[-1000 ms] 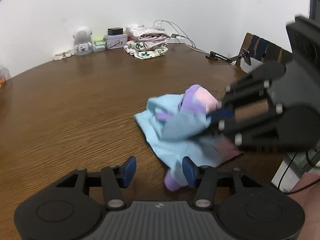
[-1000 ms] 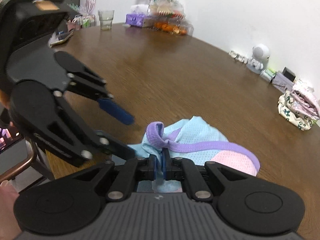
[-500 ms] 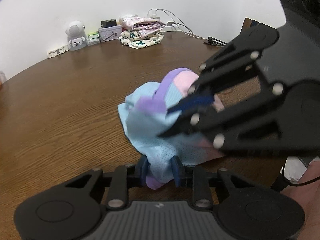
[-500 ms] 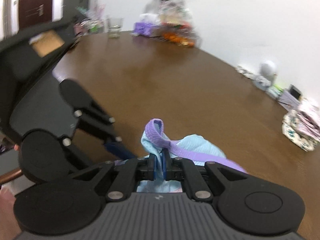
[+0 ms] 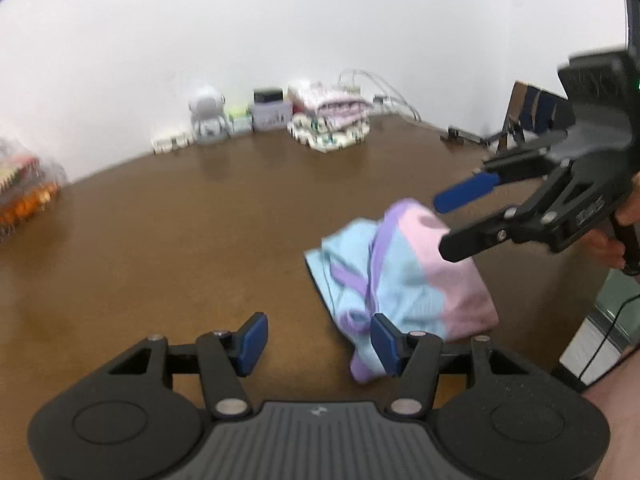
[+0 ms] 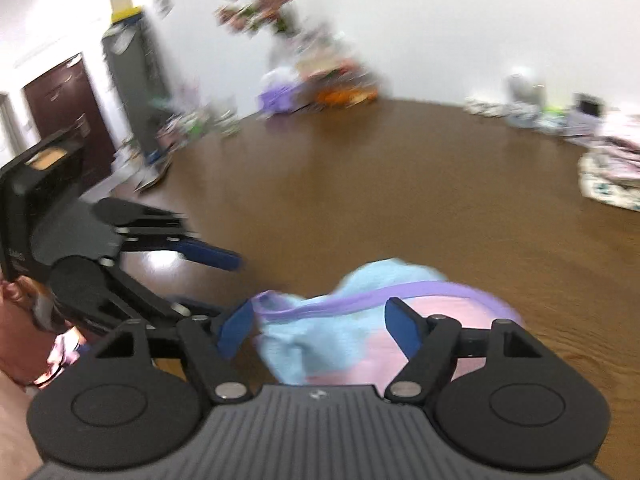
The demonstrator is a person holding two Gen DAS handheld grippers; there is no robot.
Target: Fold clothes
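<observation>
A small light-blue and pink garment with purple trim (image 5: 404, 276) lies crumpled on the brown wooden table (image 5: 200, 240) near its front edge. My left gripper (image 5: 318, 340) is open and empty; its right finger sits beside the garment's lower corner. My right gripper (image 6: 324, 330) is open and empty, hovering just above the garment (image 6: 360, 328). The right gripper also shows in the left wrist view (image 5: 456, 220), above the garment's pink part. The left gripper shows in the right wrist view (image 6: 208, 276), left of the garment.
A stack of folded clothes (image 5: 332, 124) lies at the table's far edge, beside a small white robot figure (image 5: 206, 118), boxes and cables. A bag of snacks (image 5: 24, 188) sits far left. A chair (image 5: 532, 116) stands at the right. Flowers and clutter (image 6: 304, 76) line the far side.
Both grippers were shut on the garment and held it up; now both have opened and let go. The garment lies on the table and both grippers have drawn back.
</observation>
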